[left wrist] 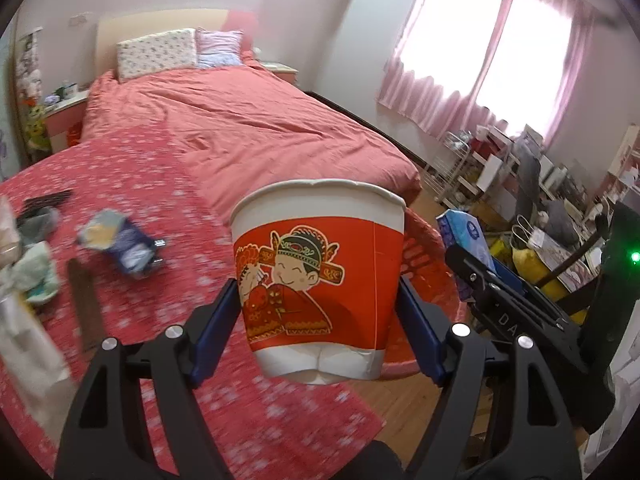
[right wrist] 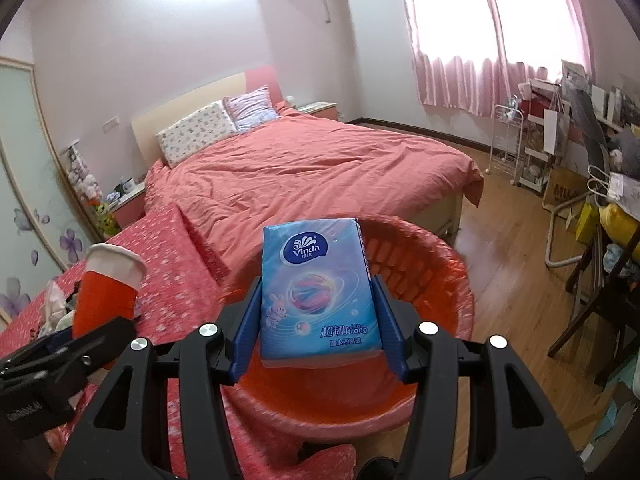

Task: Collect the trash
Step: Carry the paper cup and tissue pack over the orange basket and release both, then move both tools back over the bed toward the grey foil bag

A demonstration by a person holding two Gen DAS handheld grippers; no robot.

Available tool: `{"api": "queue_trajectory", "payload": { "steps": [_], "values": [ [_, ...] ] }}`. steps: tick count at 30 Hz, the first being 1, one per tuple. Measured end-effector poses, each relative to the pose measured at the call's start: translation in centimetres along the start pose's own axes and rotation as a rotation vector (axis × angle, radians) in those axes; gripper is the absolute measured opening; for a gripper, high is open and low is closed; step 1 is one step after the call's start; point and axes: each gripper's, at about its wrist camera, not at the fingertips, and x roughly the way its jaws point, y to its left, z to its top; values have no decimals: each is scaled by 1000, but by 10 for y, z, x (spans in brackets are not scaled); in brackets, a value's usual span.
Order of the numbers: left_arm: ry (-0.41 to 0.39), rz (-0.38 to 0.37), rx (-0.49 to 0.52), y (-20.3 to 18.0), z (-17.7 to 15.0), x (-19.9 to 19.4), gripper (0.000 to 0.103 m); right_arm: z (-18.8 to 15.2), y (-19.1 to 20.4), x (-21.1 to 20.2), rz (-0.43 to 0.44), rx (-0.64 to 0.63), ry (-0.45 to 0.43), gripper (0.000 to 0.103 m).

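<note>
Two grippers each carry one piece of trash. In the left wrist view, the left gripper [left wrist: 318,312] pinches a red-and-white paper cup [left wrist: 318,280] between its blue pads, at the centre of the frame; the cup is upright, printed with cartoon figures, its base dented. Behind the cup's right side shows the rim of a red basket [left wrist: 424,264] lined with a red bag. At the right of that frame the right gripper [left wrist: 464,256] appears with its blue pack.

In the right wrist view, the right gripper [right wrist: 318,308] is clamped on a blue Vinda tissue pack [right wrist: 318,288], held at the centre of the frame directly over the basket's [right wrist: 436,280] opening. The cup [right wrist: 110,288] shows at the left edge of this frame, over a red floral spread [right wrist: 180,272].

On that spread [left wrist: 168,208], at the left of the left wrist view, lie a crumpled blue-and-white wrapper [left wrist: 120,244], blurred, and a bunch of pale tissues [left wrist: 36,276]. A bed with a coral duvet [left wrist: 248,120] fills the upper middle, with two pillows [left wrist: 160,52] at its head. Pink curtains [left wrist: 480,60] hang at the upper right.
</note>
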Motion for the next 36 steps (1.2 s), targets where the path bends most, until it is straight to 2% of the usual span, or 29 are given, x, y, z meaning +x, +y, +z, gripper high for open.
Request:
{"api": "queue_trajectory", "payload": {
  "steps": [11, 17, 20, 23, 30, 36],
  "values": [
    [71, -33, 51, -27, 9, 68, 75, 9, -32, 14, 9, 64, -13, 53],
    [106, -22, 52, -23, 8, 88, 76, 10, -35, 18, 16, 75, -13, 53],
    [119, -10, 42, -20, 7, 95, 80, 12, -40, 23, 31, 96, 2, 55],
    [120, 0, 21, -14, 6, 94, 86, 12, -40, 24, 45, 111, 14, 63],
    [111, 55, -6, 9, 0, 76, 87, 14, -39, 16, 18, 104, 6, 66],
    [86, 127, -33, 31, -10, 41, 87, 13, -30, 5, -1, 77, -5, 66]
  ]
}}
